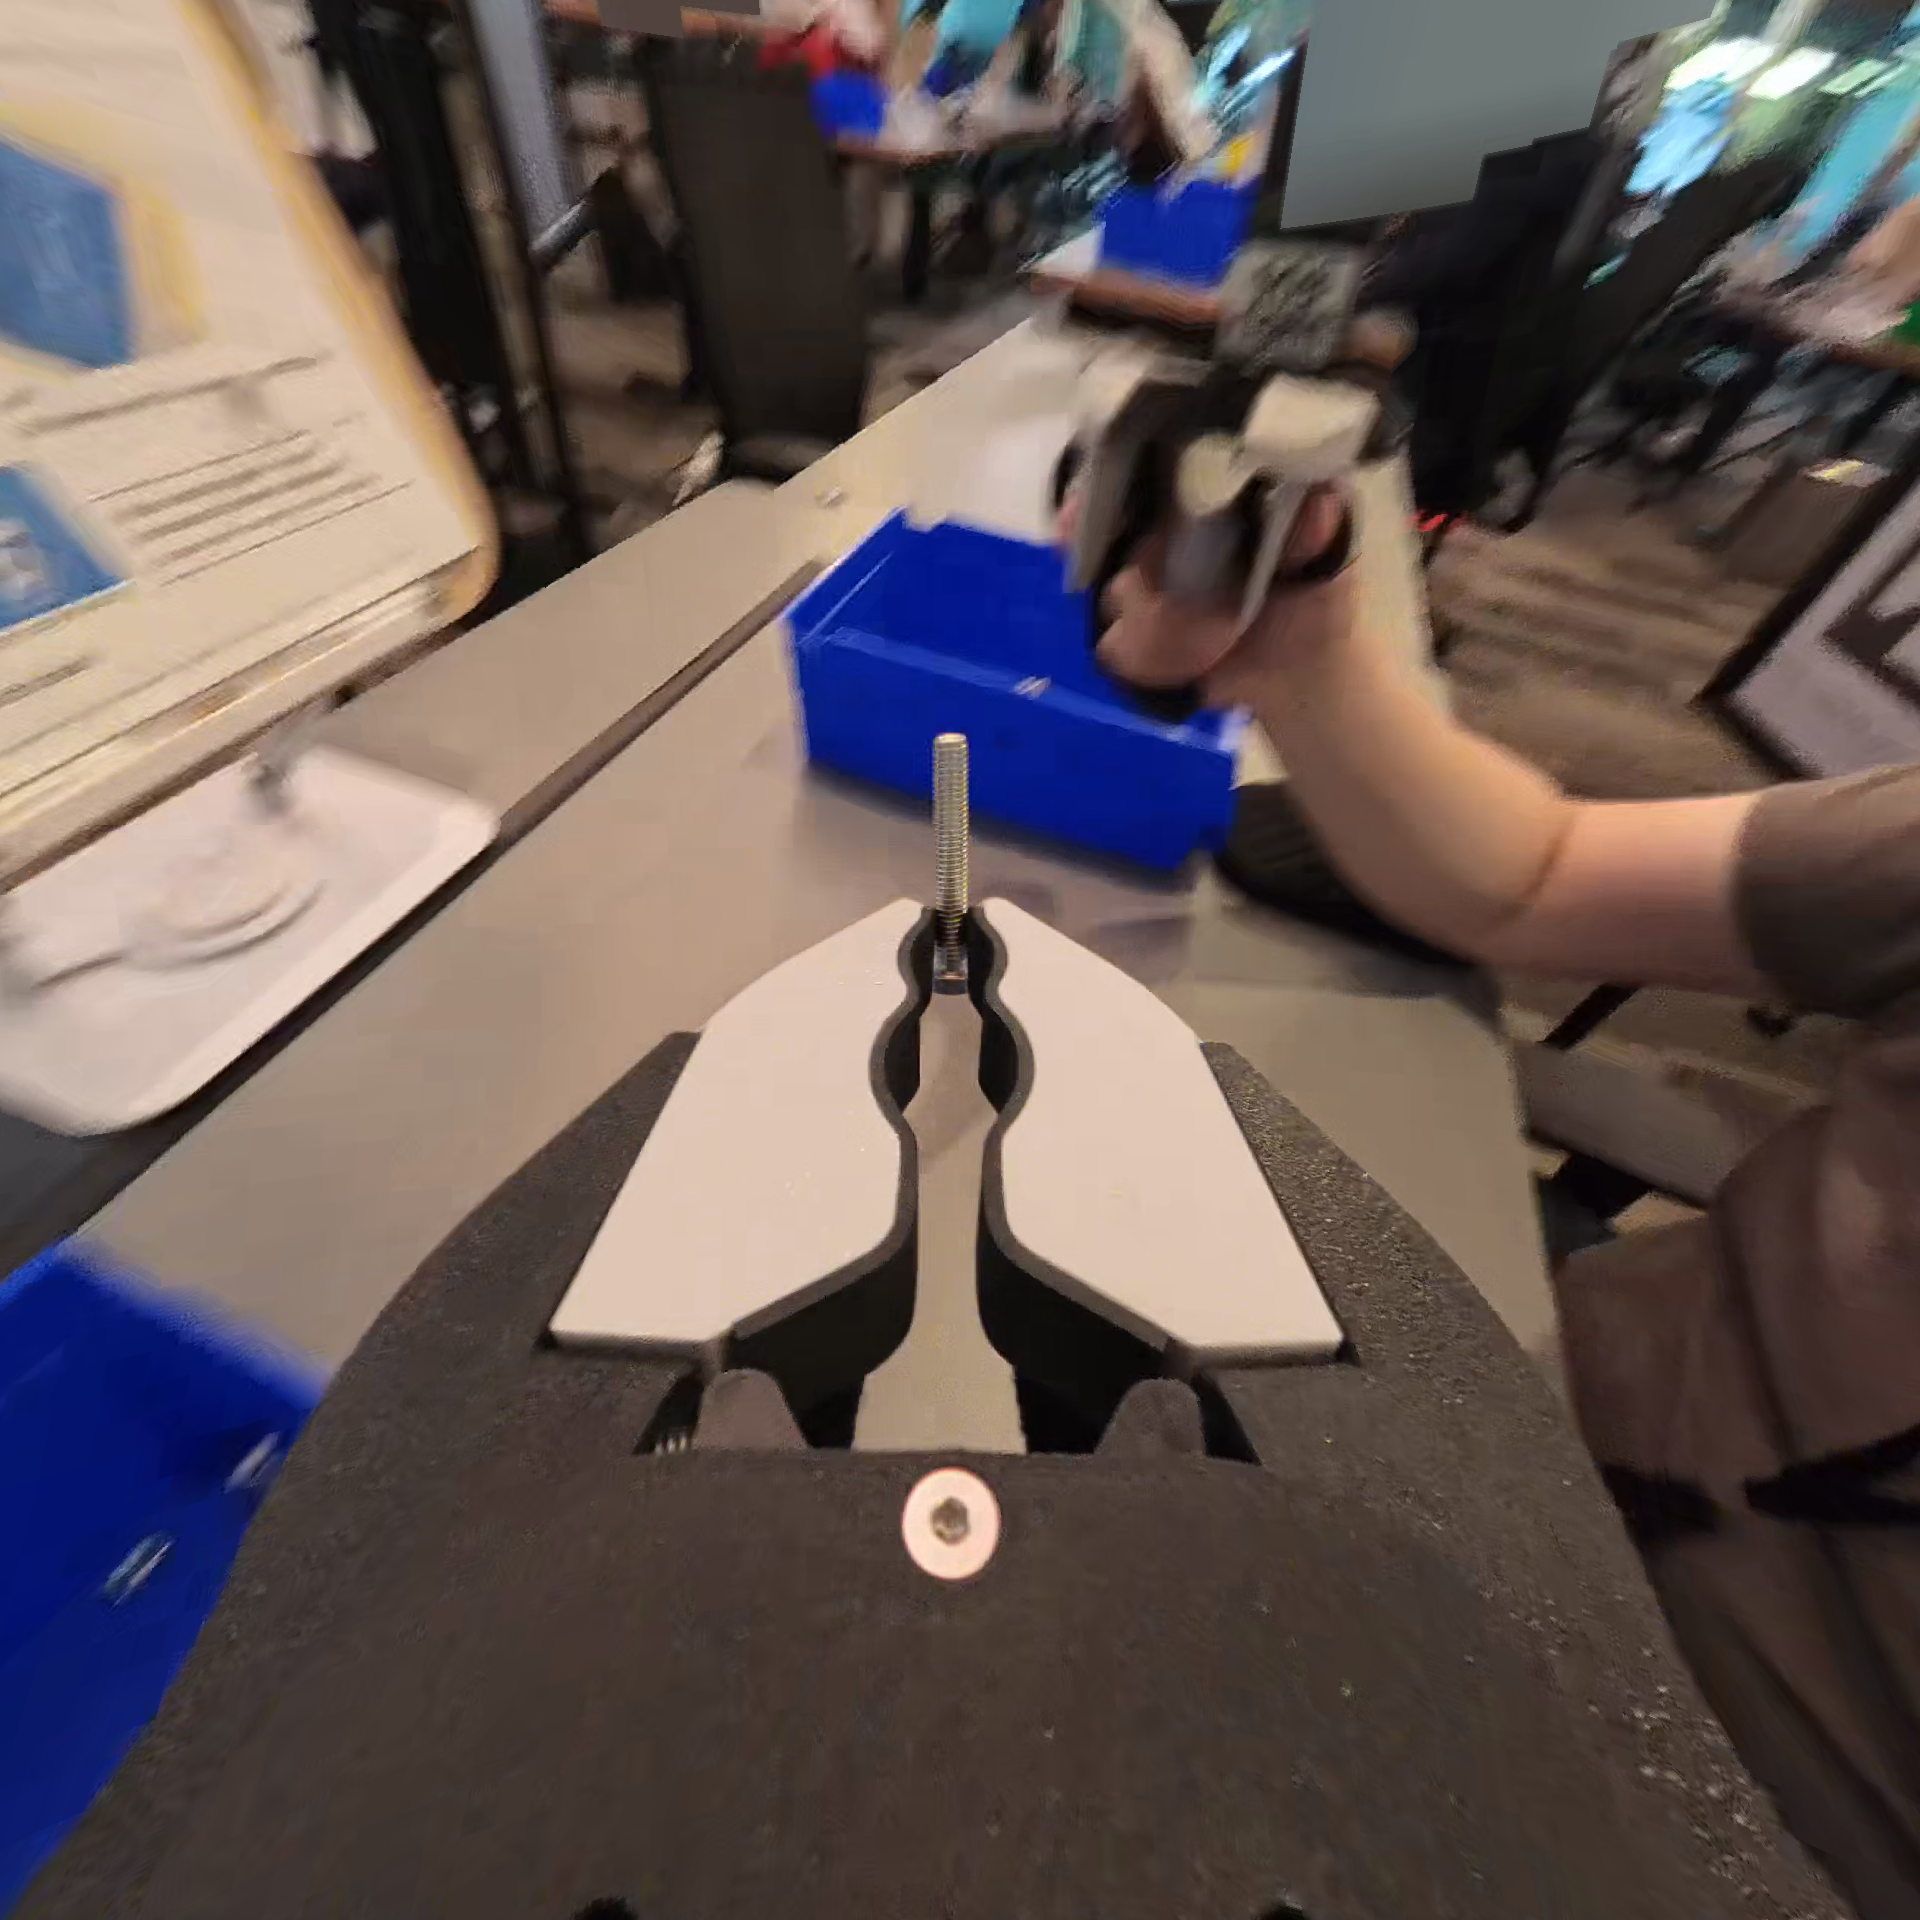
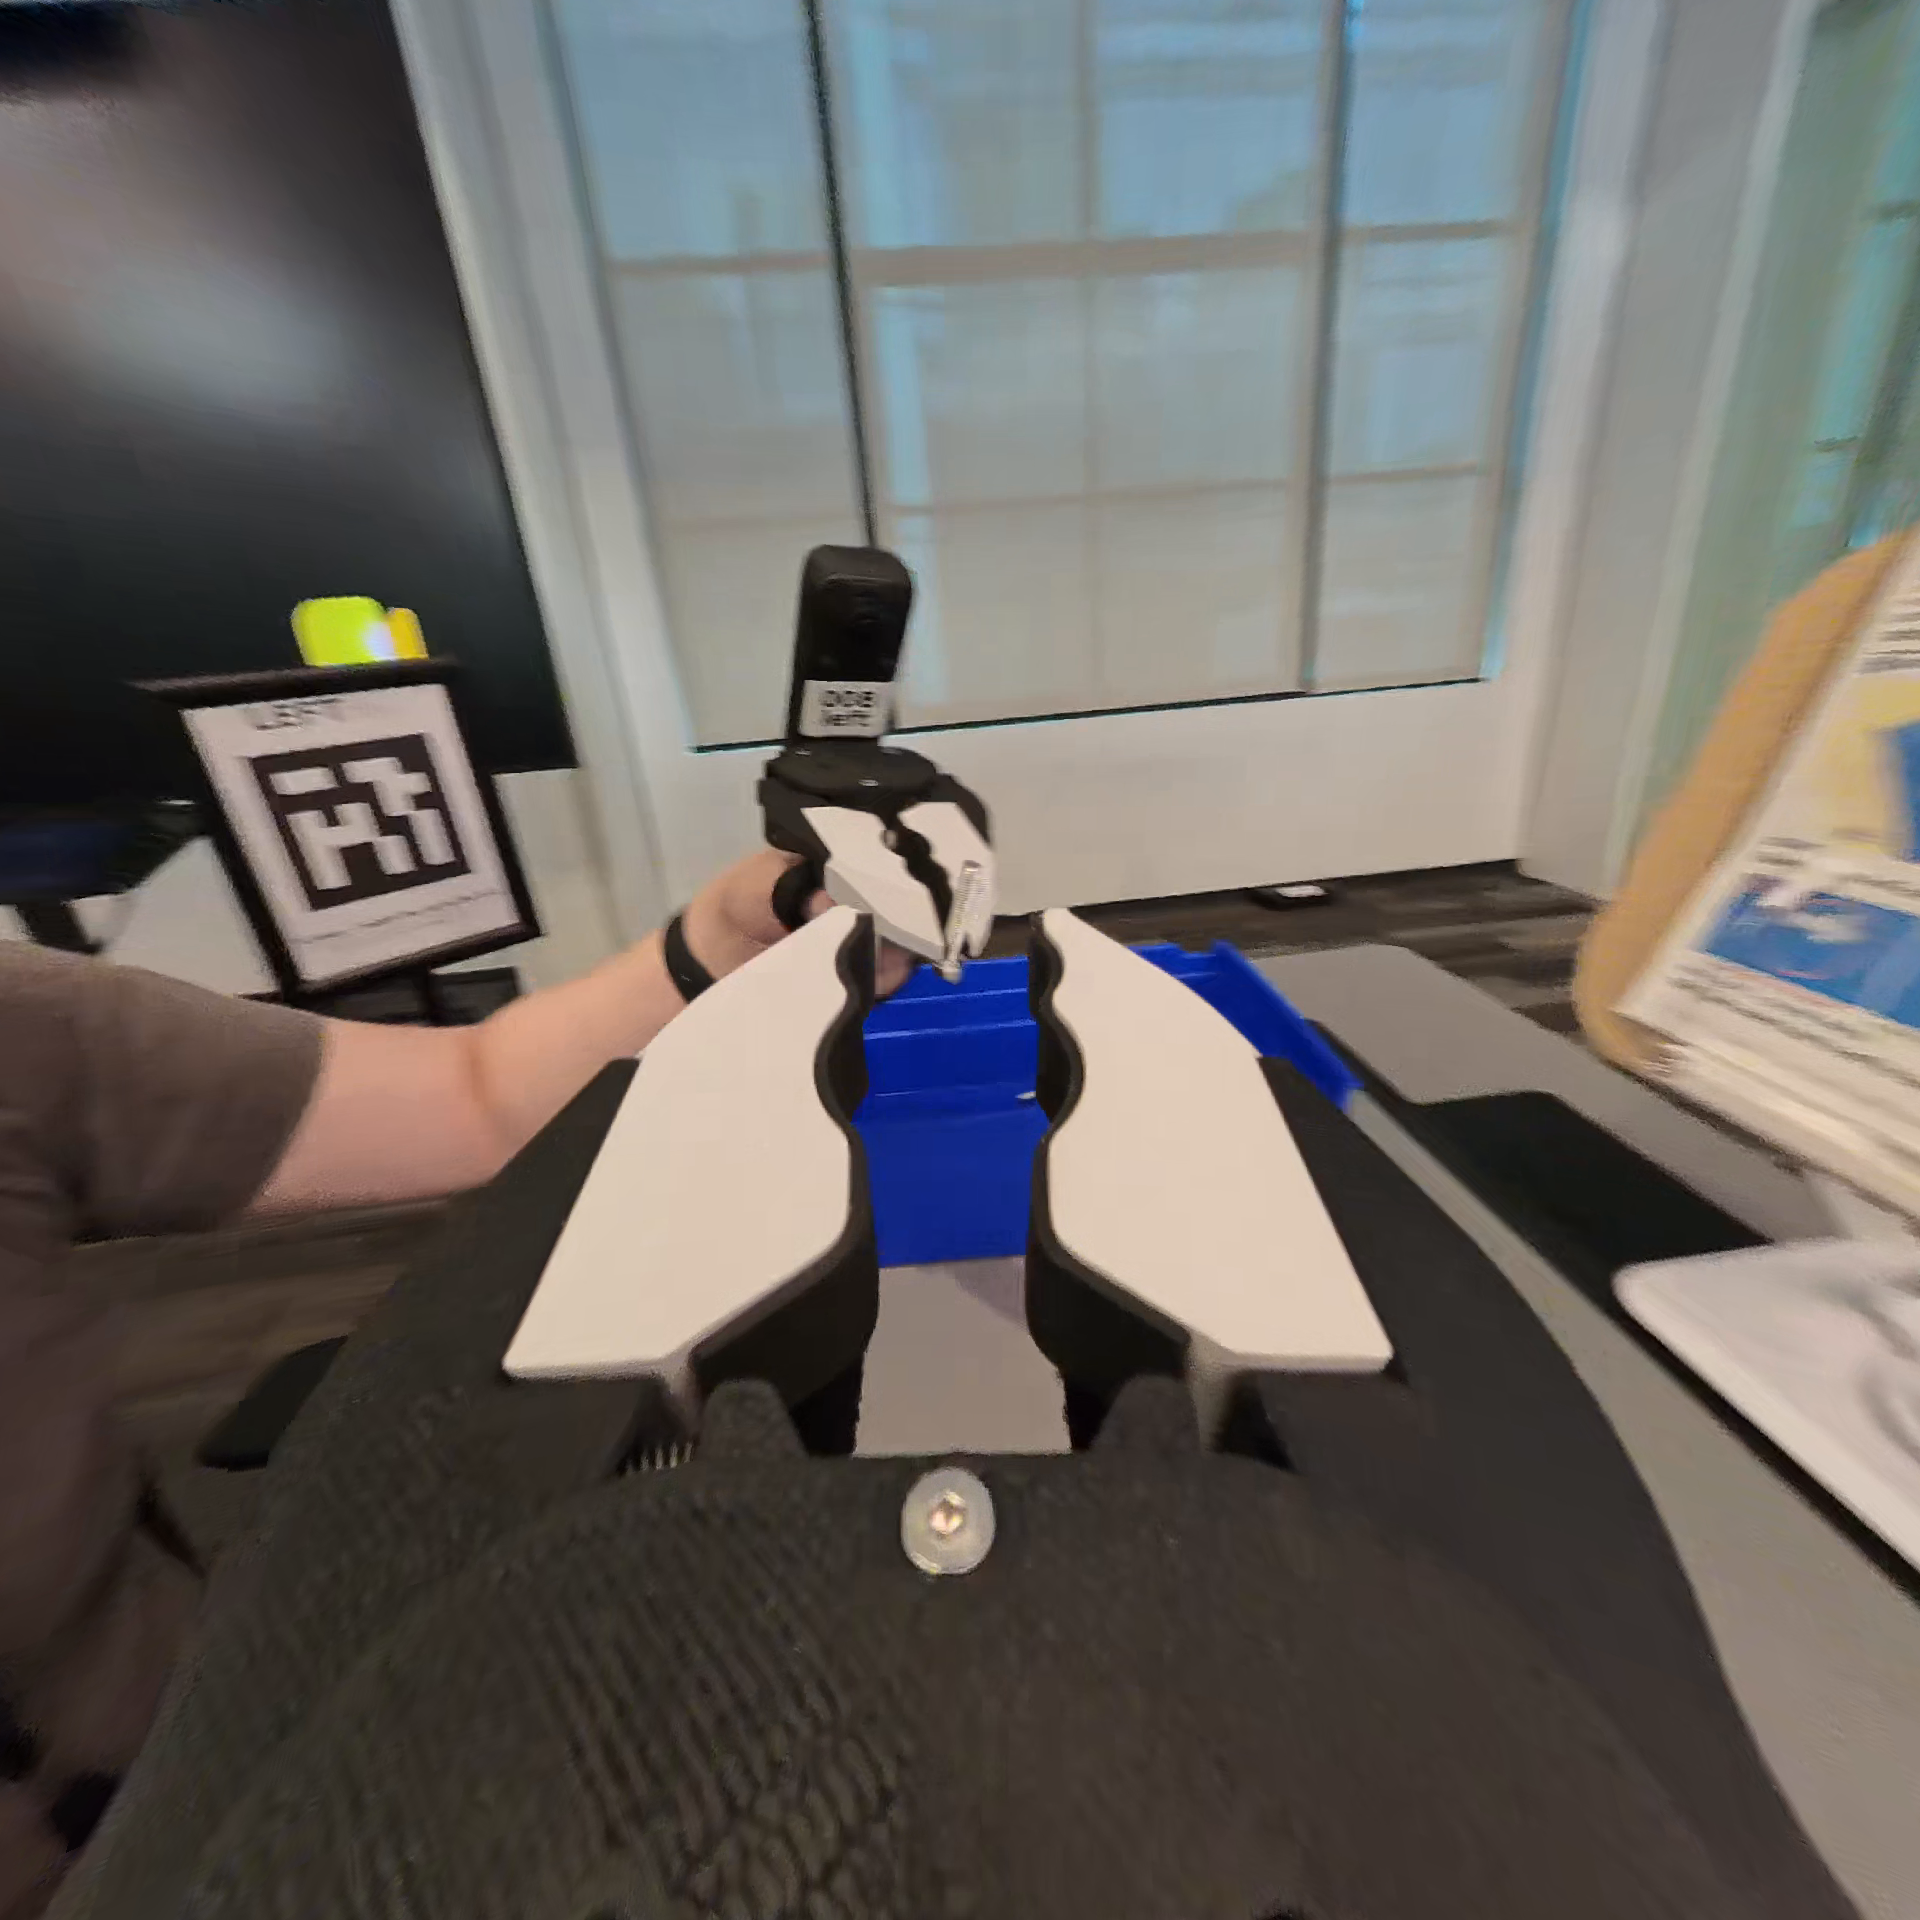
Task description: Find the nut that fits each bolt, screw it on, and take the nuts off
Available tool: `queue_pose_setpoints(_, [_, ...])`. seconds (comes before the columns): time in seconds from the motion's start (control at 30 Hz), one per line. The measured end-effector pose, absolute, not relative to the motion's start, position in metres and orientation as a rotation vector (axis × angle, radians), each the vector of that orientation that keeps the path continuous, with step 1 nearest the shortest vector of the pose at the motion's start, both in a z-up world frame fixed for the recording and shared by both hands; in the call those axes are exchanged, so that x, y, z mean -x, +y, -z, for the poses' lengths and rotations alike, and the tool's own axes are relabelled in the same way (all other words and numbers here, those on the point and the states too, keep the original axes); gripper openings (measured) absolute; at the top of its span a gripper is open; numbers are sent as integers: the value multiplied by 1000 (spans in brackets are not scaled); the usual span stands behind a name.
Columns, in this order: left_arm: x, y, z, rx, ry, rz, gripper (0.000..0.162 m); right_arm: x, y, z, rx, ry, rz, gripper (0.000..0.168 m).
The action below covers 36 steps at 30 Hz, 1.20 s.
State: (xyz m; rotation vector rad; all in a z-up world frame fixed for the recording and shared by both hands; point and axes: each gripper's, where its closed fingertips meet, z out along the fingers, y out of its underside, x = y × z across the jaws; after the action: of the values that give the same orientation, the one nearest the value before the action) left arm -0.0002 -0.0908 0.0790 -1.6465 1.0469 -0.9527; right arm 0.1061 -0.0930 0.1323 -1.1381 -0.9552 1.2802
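Grey table (image 1: pixel 582 997) with blue bin (image 1: pixel 997 686): left gripper (image 1: pixel 951 925) clamps the bolt (image 1: pixel 950 821), shank pointing forward; right gripper (image 2: pixel 945 935), jaws apart and empty, hangs over the bin.

From my left gripper (image 1: pixel 951 920) the bolt (image 1: pixel 950 821) stands up out of the fingertips, over the table (image 1: pixel 623 935). Beyond it on the table sits a bin (image 1: pixel 997 675), and my right gripper (image 1: pixel 1195 540) hangs above that bin's right end. A tray (image 1: pixel 208 935) lies to the left on the table, with a tilted board (image 1: pixel 208 364) standing behind it. A second bin (image 1: pixel 104 1455) lies near my lower left.
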Motion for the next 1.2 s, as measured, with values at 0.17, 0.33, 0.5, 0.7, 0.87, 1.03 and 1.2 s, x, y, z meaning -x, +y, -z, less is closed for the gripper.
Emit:
queue_pose_setpoints(0.17, [-54,-113,-84,1538,1108,1109,5,-79,-112,-121,1135,-1044,-1270,28])
queue_pose_setpoints(0.33, [-70,-118,-77,1527,1164,1136,5,-68,-109,-108,1196,-1054,-1284,27])
queue_pose_setpoints(0.5, [-74,-118,-71,1533,1177,1138,5,-61,-109,-96,1221,-1095,-1306,12])
queue_pose_setpoints(0.7, [-71,-118,-67,1541,1193,1142,5,-60,-112,-93,1214,-1120,-1354,7])
queue_pose_setpoints(0.87, [-69,-115,-59,1568,1192,1109,6,-58,-110,-86,1235,-1134,-1363,6])
queue_pose_setpoints(1.03, [-17,-91,-56,1689,1080,770,57,-54,-87,-53,1350,-1118,-1270,6])
queue_pose_setpoints(1.2, [93,-93,-45,1976,881,482,35,-45,-41,43,1636,-1160,-996,6])
